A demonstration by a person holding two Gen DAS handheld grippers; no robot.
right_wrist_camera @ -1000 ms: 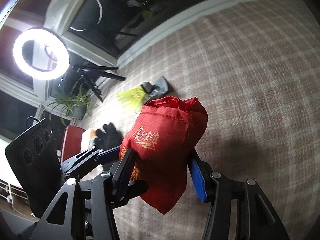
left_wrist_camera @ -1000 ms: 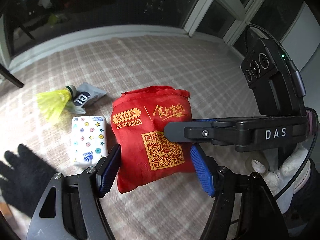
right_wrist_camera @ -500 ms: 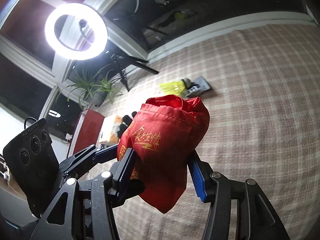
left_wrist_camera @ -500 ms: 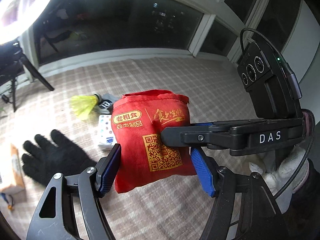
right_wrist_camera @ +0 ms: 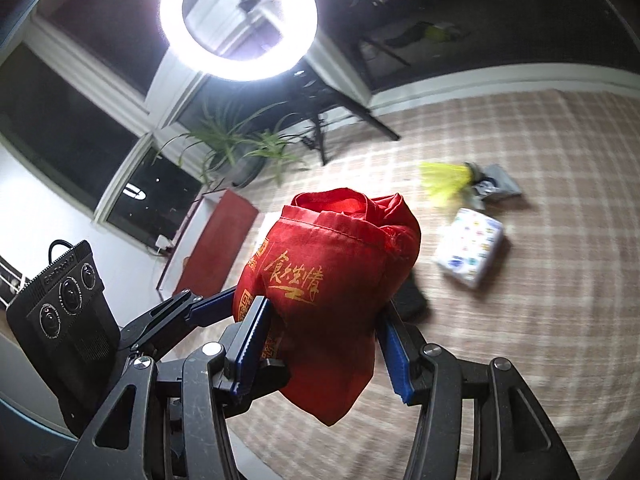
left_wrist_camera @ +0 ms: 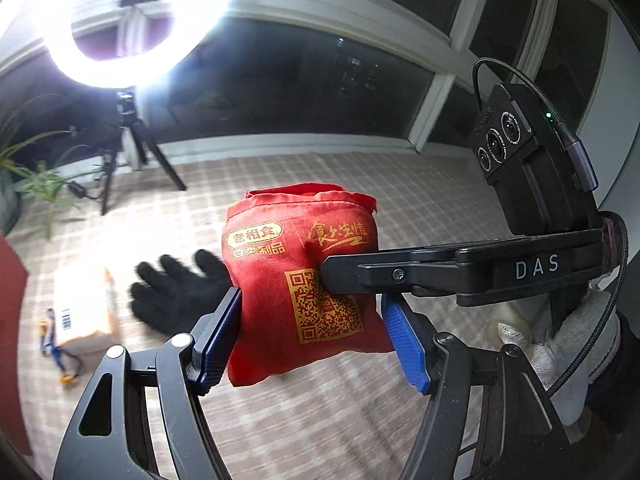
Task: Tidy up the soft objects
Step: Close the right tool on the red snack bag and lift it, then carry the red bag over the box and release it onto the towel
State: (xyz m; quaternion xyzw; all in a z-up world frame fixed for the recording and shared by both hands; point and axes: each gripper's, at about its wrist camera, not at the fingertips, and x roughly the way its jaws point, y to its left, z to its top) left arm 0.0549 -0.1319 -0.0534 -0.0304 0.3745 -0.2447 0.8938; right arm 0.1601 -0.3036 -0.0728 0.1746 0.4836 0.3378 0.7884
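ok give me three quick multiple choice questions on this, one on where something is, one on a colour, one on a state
1. Where is the black glove?
A. on the checked mat
B. on the window sill
C. inside the pouch

2. What colour is the pouch's print?
A. white
B. gold
C. green

3. How is the red pouch held?
A. lying free on the mat
B. by the left gripper alone
C. by both grippers, off the mat

Answers: 1 A, the glove lies flat on the mat behind the pouch. 2 B, the characters and QR code are gold. 3 C, the left gripper and right gripper each have fingers pressed on its sides, with mat visible below.
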